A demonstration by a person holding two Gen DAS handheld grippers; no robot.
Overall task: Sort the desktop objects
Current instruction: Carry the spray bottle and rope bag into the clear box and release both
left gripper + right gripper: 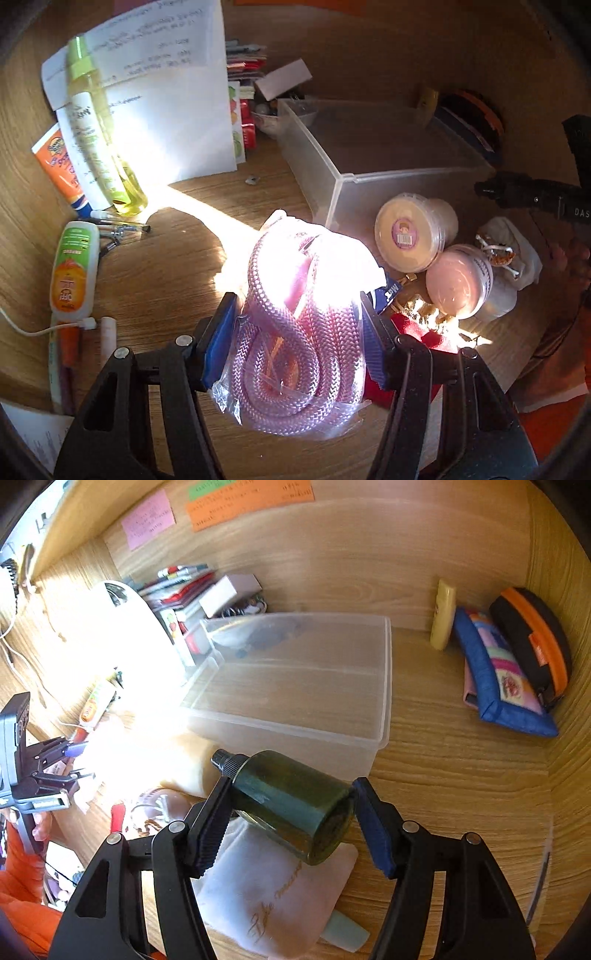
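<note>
Pink rope, coiled inside a clear bag, sits between the blue pads of the left hand-held gripper; both pads press against the bag, so it is clamped and held above the worktop. Sunlight blows out the top of the coil.

Right hand-held gripper: a dark green bottle lies between its fingers, black cap pointing up-left. The left pad touches the bottle's shoulder; the right pad sits just beside the base, and contact there cannot be told. Under the bottle, a white cloth pouch with gold script lies on the worktop.

Clear plastic bin stands just beyond the bottle, near the back wall. In the left view, two round lidded tubs lie on their sides just beside the bin's near corner, one cream, one pink, touching each other.

Left part of the worktop: an orange-labelled tube, a yellow-green spray bottle lying over white papers, and pens near its base.

Right part, against the side wall: a blue-edged patchwork pouch leaning on a black and orange case, and a yellow item upright beside them. Coloured notes are stuck on the back wall.
</note>
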